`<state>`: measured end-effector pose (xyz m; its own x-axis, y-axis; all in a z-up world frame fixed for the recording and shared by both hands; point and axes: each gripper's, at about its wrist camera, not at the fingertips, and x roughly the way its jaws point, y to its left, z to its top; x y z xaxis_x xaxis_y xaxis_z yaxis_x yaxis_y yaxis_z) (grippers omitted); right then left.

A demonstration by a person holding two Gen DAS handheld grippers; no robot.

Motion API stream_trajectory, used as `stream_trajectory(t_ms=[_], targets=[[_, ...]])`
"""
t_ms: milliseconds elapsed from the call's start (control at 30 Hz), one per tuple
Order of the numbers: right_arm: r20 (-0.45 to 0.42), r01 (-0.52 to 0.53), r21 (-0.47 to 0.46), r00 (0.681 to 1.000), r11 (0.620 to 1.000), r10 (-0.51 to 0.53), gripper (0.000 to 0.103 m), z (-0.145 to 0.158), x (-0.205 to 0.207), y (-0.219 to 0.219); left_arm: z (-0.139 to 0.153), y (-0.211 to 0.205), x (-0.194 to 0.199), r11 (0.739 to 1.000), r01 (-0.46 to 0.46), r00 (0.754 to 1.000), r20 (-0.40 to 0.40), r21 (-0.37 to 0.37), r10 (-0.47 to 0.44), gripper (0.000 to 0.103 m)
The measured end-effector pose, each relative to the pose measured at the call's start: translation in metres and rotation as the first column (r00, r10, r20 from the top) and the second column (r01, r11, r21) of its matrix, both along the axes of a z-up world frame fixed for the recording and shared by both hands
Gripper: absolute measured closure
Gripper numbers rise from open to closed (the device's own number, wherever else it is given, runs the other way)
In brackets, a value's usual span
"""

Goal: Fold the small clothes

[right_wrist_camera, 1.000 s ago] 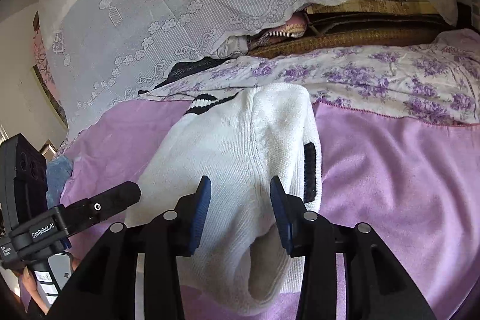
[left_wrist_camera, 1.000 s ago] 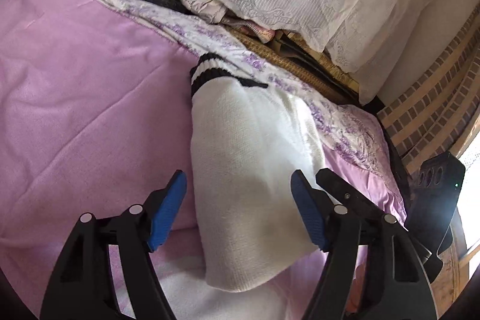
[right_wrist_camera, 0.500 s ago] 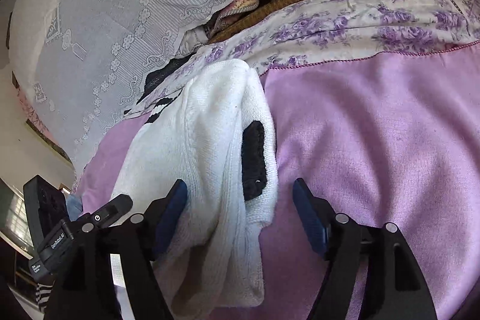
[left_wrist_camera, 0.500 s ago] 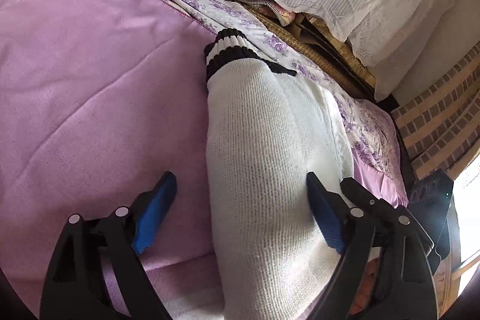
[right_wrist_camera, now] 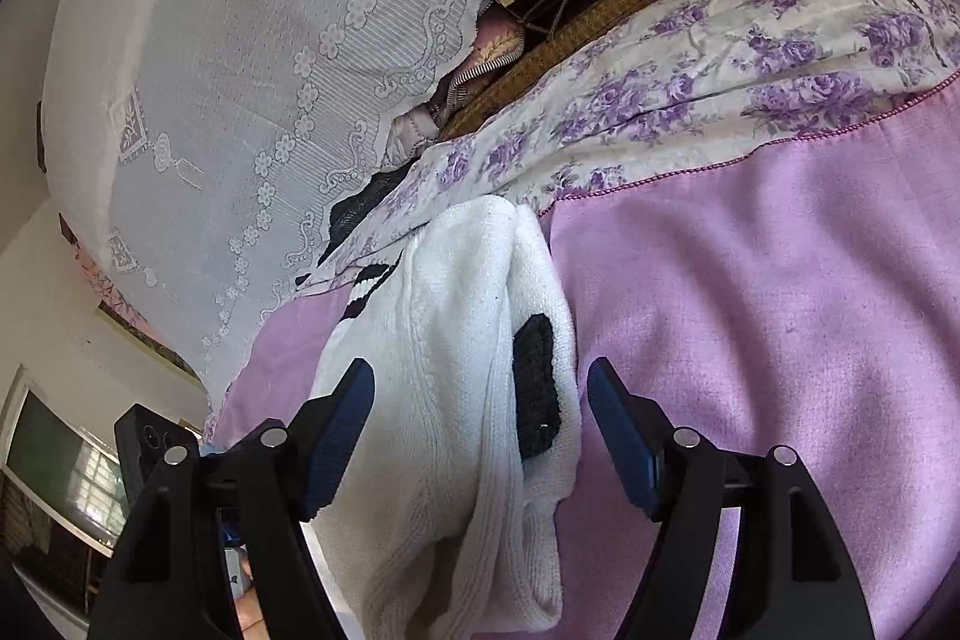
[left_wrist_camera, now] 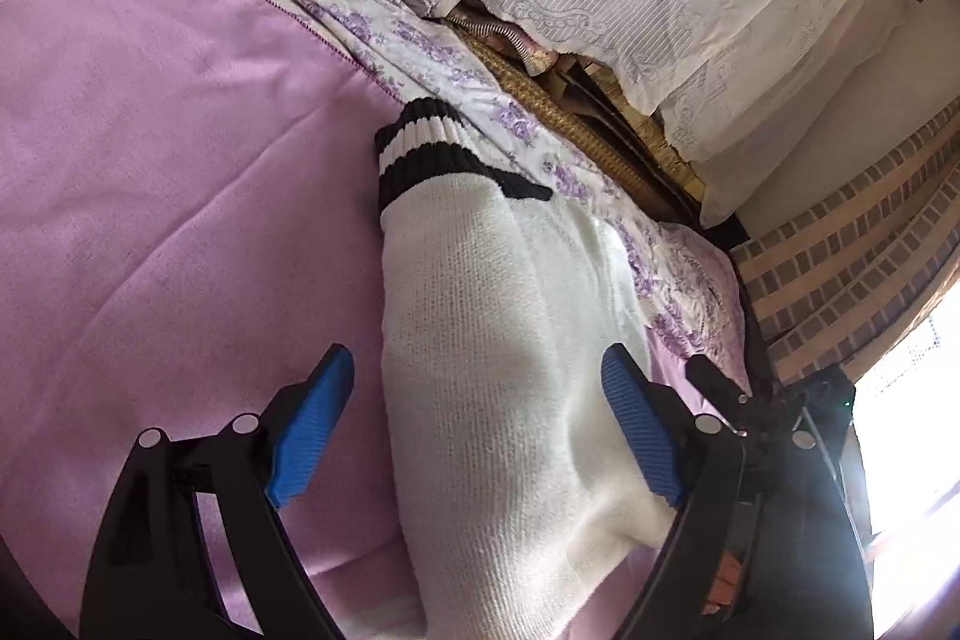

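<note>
progress: white knit garment [left_wrist_camera: 510, 370] seen folded narrow on pink blanket [left_wrist_camera: 150, 190] | left gripper [left_wrist_camera: 480, 418] and right gripper [right_wrist_camera: 480, 436] just opened wide, nothing gripped | left: probably one more fold, tbh

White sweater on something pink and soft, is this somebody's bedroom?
Probably a bedroom, yes. The white sweater lies on a pink blanket spread like bedding, with a purple-flowered sheet beside it and a lace cover draped over a pile behind.
</note>
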<state>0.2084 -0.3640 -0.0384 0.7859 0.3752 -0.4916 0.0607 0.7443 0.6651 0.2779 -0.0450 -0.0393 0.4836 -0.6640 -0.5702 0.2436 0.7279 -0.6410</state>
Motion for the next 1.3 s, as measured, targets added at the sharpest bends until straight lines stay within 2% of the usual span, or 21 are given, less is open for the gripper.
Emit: stream_trajectory(t_ms=[67,200,333,467,567,733,800,900,1033,1300], targets=[[-0.011,-0.009,-0.023,1.000,1.000,0.009,0.029,0.001,0.009,0.004,-0.009,-0.004,0.008,1.000,0.019,0.999,-0.038,-0.002,-0.019,0.022],[-0.054,-0.014,-0.049,0.998,0.999,0.011,0.029,-0.005,0.031,0.007,-0.011,-0.010,0.013,0.998,0.061,0.998,-0.033,-0.010,-0.062,0.022],[-0.074,-0.007,-0.026,0.997,1.000,0.005,0.029,-0.014,0.047,0.002,-0.014,-0.019,0.016,0.996,0.089,0.996,-0.031,0.015,-0.088,0.020],[-0.070,-0.086,0.029,0.994,0.996,0.088,0.029,-0.019,0.053,0.005,-0.015,-0.025,0.016,0.993,0.104,0.995,-0.015,0.047,-0.104,0.018],[-0.092,-0.176,-0.043,0.981,0.983,0.172,0.029,-0.019,0.058,0.016,-0.016,-0.023,0.017,0.994,0.107,0.994,-0.020,0.032,-0.106,0.017],[-0.057,-0.184,-0.060,0.982,0.981,0.181,0.033,-0.022,0.061,0.015,-0.016,-0.024,0.015,0.993,0.109,0.994,-0.012,0.039,-0.109,0.017],[-0.049,-0.179,-0.067,0.983,0.982,0.176,0.043,-0.022,0.058,0.015,-0.016,-0.024,0.015,0.993,0.113,0.994,-0.007,0.040,-0.112,0.018],[-0.041,-0.156,-0.121,0.988,0.980,0.152,0.053,-0.018,0.054,0.021,-0.016,-0.028,0.013,0.991,0.129,0.992,0.004,0.045,-0.129,0.028],[-0.054,-0.108,-0.274,0.994,0.956,0.097,0.054,-0.010,0.050,0.040,-0.016,-0.028,0.014,0.991,0.126,0.992,0.000,0.044,-0.126,0.031],[-0.072,-0.035,-0.315,0.997,0.949,0.013,0.051,-0.011,0.052,0.047,-0.019,-0.024,0.016,0.991,0.130,0.991,-0.019,0.022,-0.130,0.031]])
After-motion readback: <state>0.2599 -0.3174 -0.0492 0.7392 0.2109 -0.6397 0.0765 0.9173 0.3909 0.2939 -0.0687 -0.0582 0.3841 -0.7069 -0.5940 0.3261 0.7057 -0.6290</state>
